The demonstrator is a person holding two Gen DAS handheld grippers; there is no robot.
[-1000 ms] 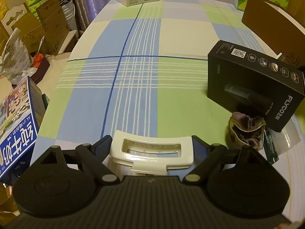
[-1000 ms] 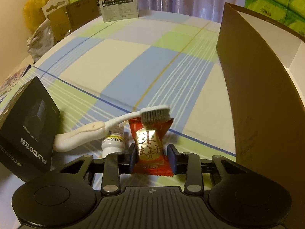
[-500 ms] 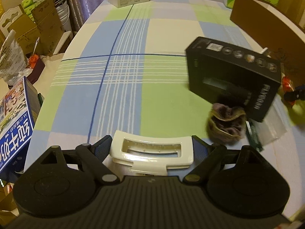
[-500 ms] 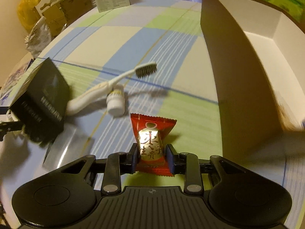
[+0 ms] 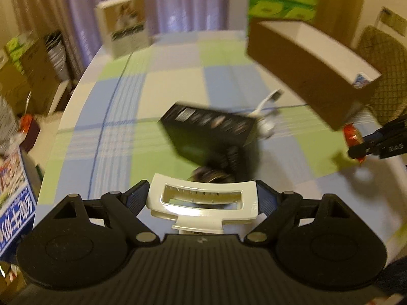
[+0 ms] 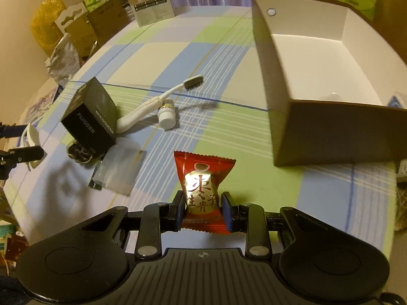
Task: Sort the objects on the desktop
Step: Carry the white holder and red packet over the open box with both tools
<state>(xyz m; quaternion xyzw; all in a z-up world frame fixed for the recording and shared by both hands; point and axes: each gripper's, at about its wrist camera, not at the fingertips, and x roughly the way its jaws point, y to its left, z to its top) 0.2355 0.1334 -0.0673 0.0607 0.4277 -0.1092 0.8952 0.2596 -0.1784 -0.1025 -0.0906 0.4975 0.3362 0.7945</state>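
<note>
Clutter's half sorted: left gripper (image 5: 202, 198) clamps a white hair clip (image 5: 202, 199) above the tablecloth (image 6: 157, 58). Right gripper (image 6: 202, 209) pinches a red candy packet (image 6: 202, 188) short of the open cardboard box (image 6: 338, 137). Slick wrapper could slip out early.

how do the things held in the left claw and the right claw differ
The left claw holds a white plastic hair clip, rigid, wide, with an open slot; the right claw holds a red snack packet, soft, crinkled, printed with characters. The clip spans widely parted jaws; the packet sits between narrowly set ones. Both are lifted off the table.
</note>
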